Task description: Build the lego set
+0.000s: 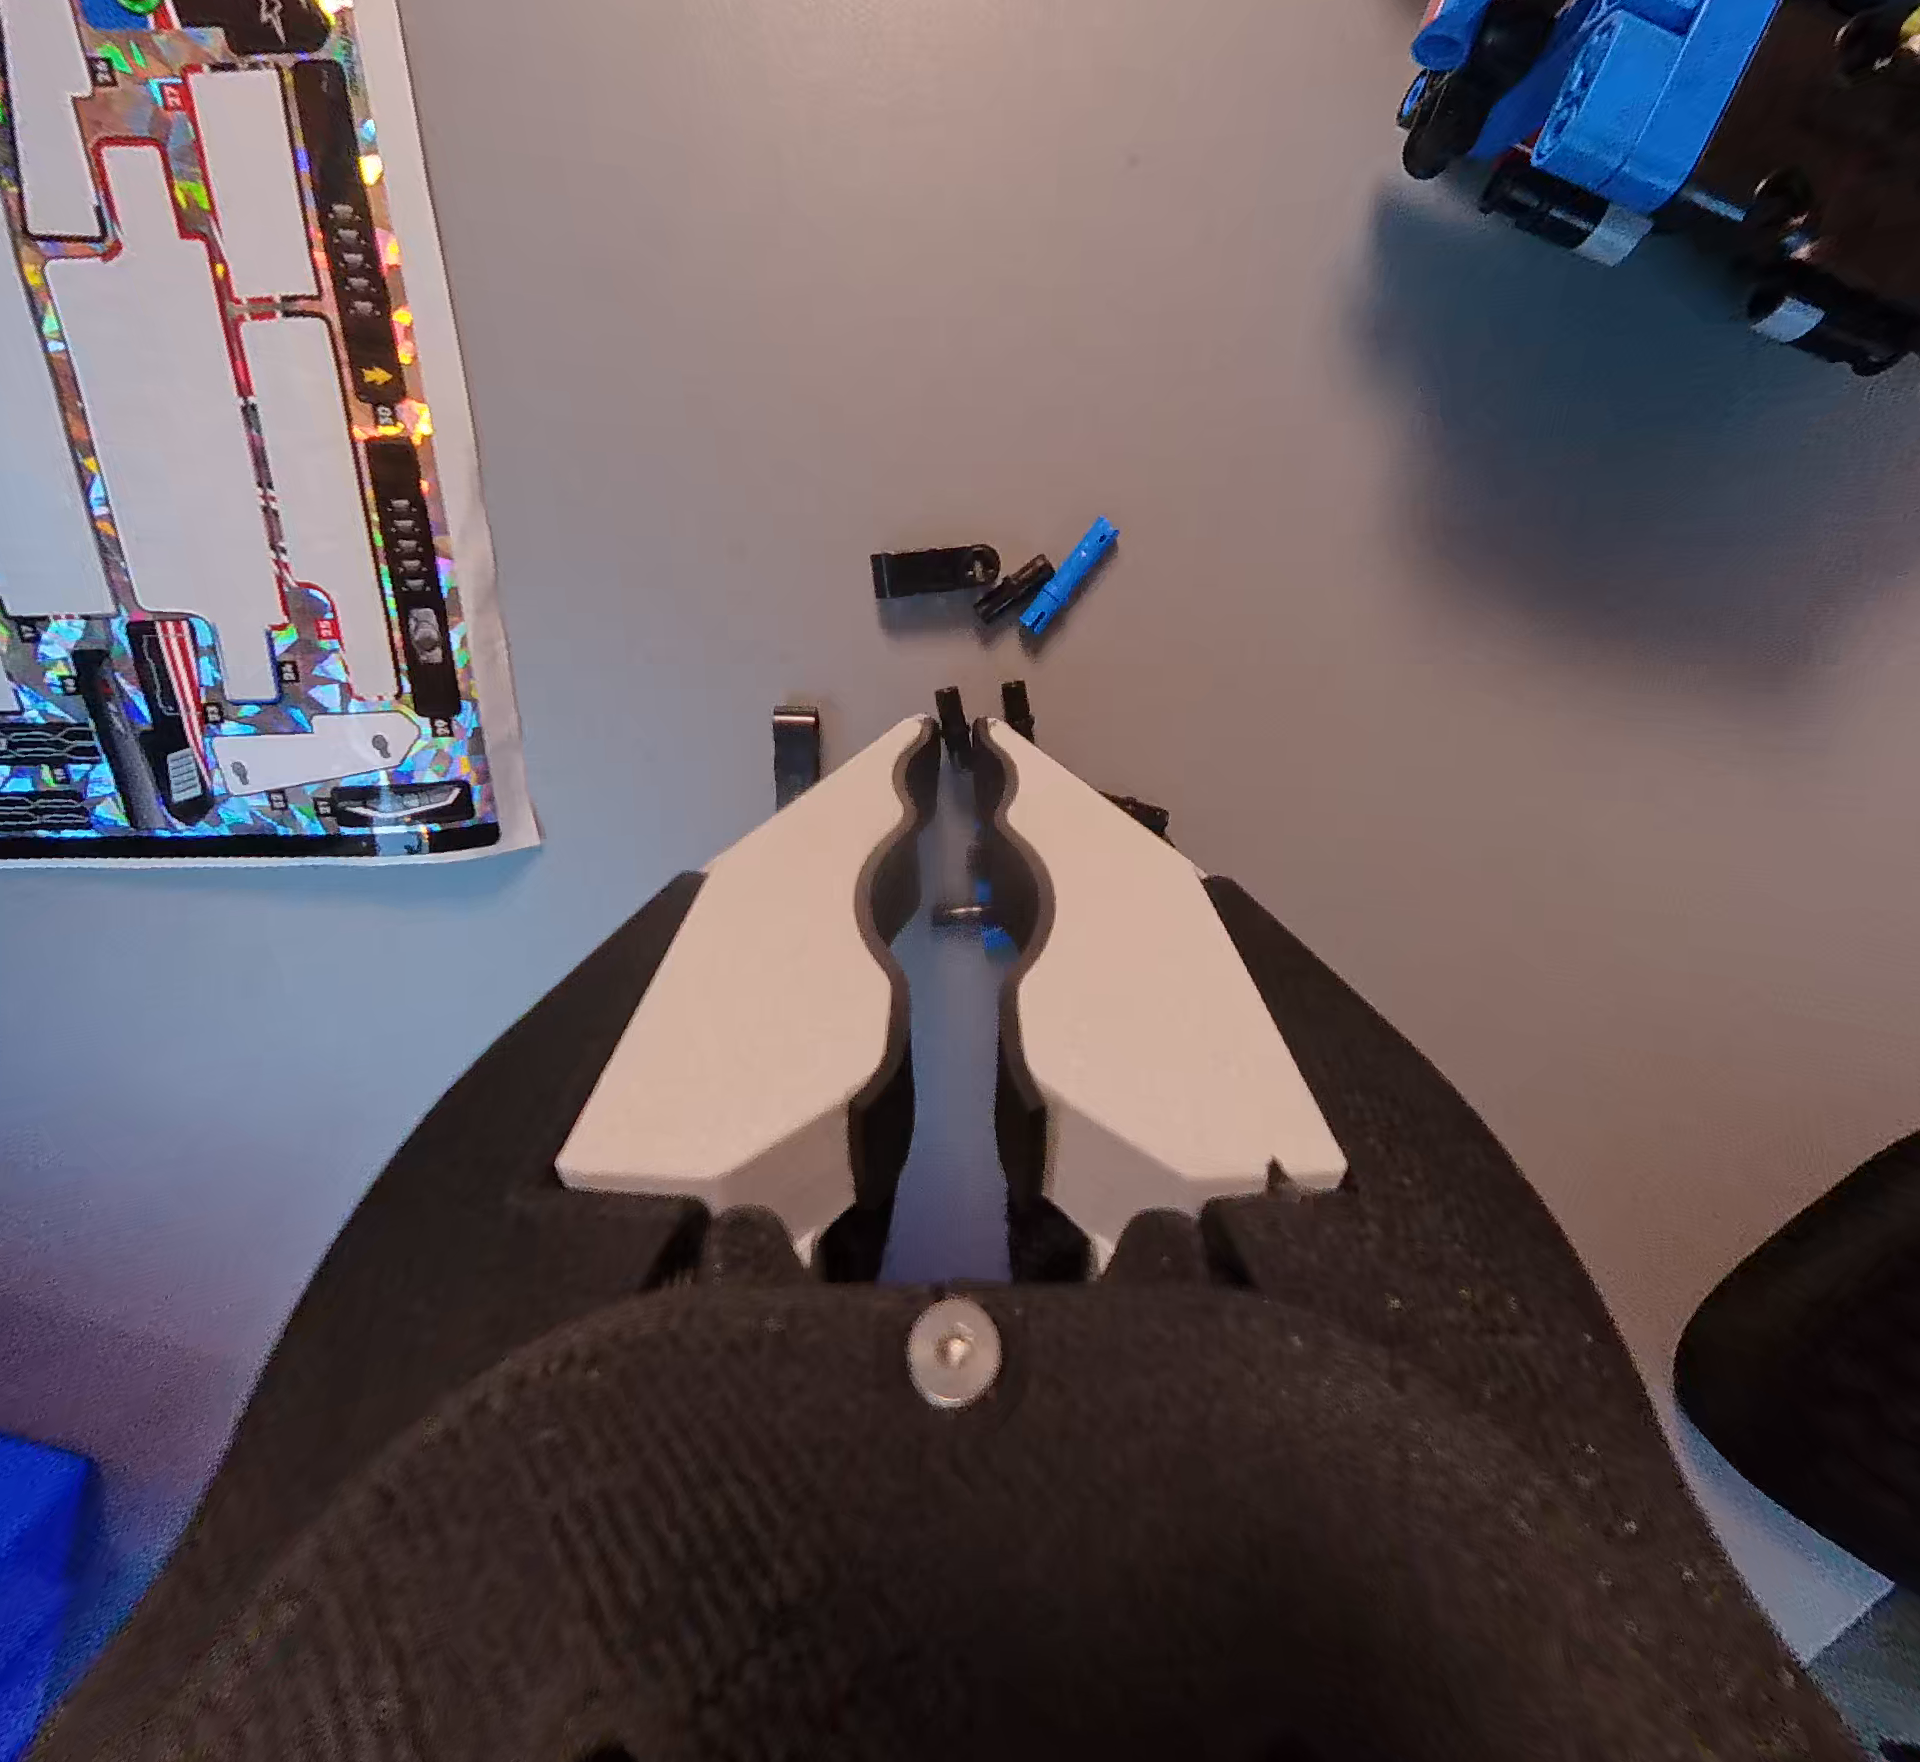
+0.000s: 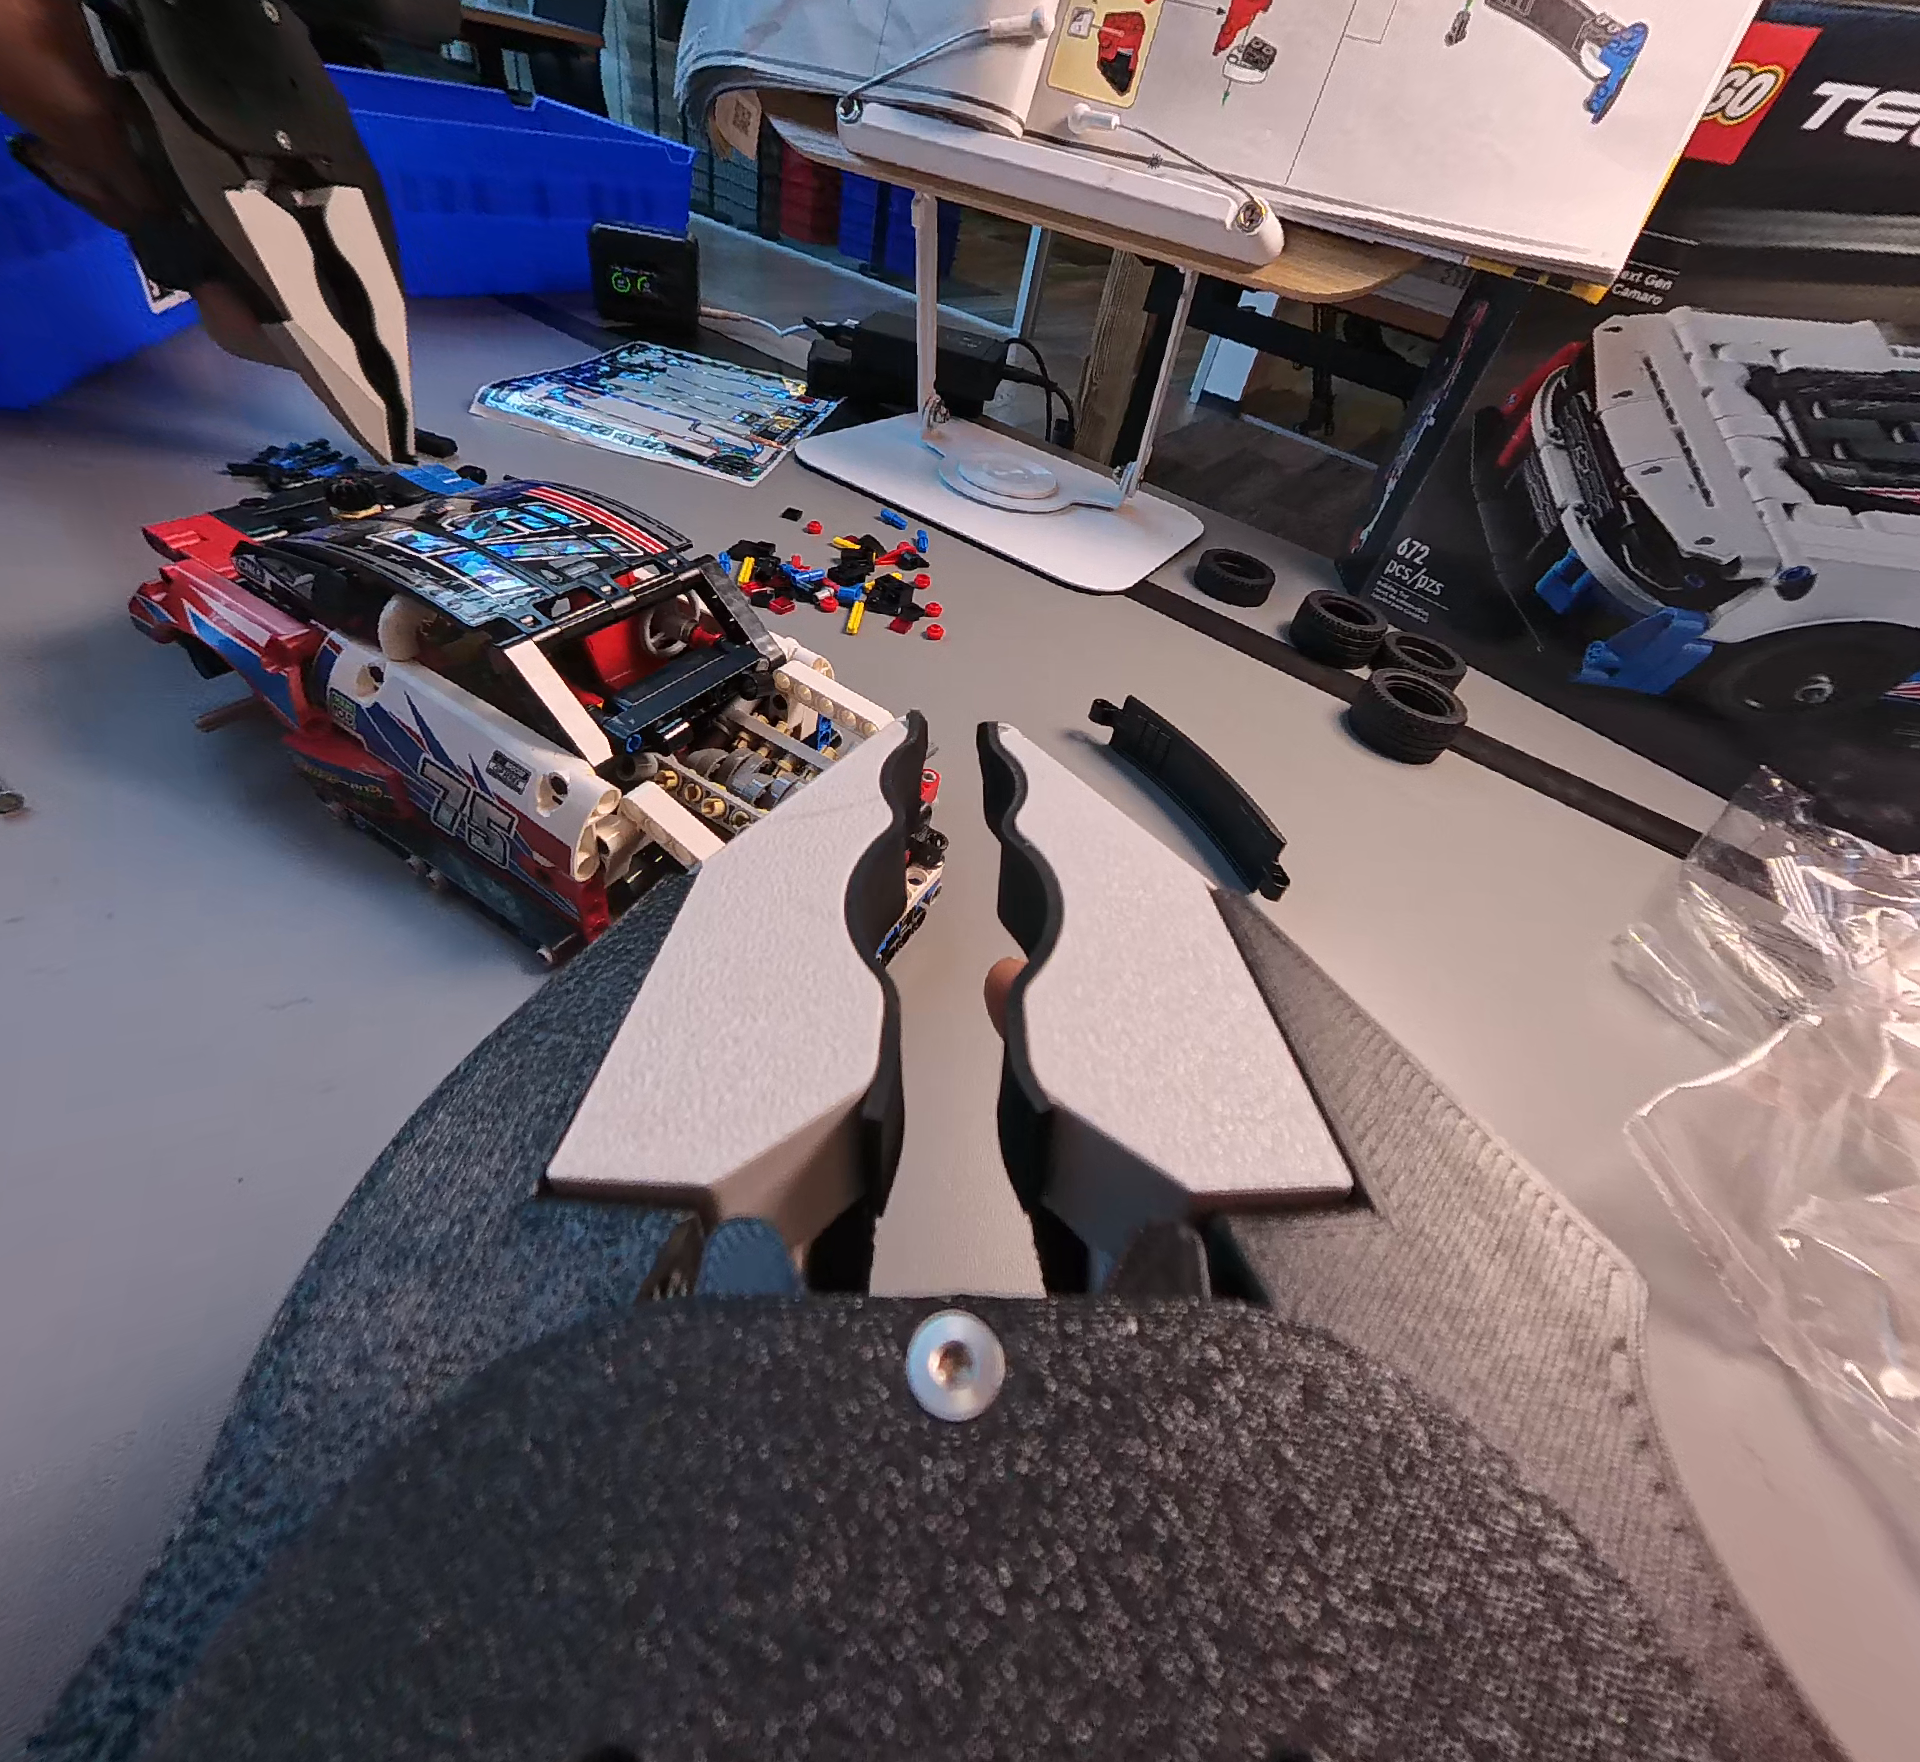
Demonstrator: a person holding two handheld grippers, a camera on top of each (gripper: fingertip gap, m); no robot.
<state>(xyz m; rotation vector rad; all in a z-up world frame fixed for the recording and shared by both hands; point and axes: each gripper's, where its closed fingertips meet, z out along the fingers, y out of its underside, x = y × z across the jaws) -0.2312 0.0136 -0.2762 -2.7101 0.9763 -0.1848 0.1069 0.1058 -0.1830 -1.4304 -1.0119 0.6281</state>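
Observation:
In the left wrist view my left gripper [image 1: 954, 725] points down at the grey table and is shut on a small black pin [image 1: 950, 713] at its tips. Just beyond lie a black beam [image 1: 930, 572], another black pin [image 1: 1013, 587] and a blue pin [image 1: 1070, 574]. The left gripper also shows in the right wrist view [image 2: 400, 450], touching down behind the car. The partly built red, white and blue Lego car [image 2: 468, 673] stands at centre left. My right gripper [image 2: 953, 730] hovers by the car's front end, jaws a narrow gap apart and empty.
A foil sticker sheet [image 1: 208, 362] lies left of the left gripper. A pile of small loose pieces [image 2: 842, 580], a black curved panel [image 2: 1195, 787], several tyres [image 2: 1403, 704], the set's box [image 2: 1714, 517], an instruction booklet on a white stand [image 2: 1018, 507], clear bags [image 2: 1787, 1037] and a blue bin [image 2: 499, 185] surround the car. The gap from one gripper's tips to the other's is roughly 35 centimeters. From the right gripper's tips to the black curved panel [image 2: 1195, 787] is close to 15 centimeters.

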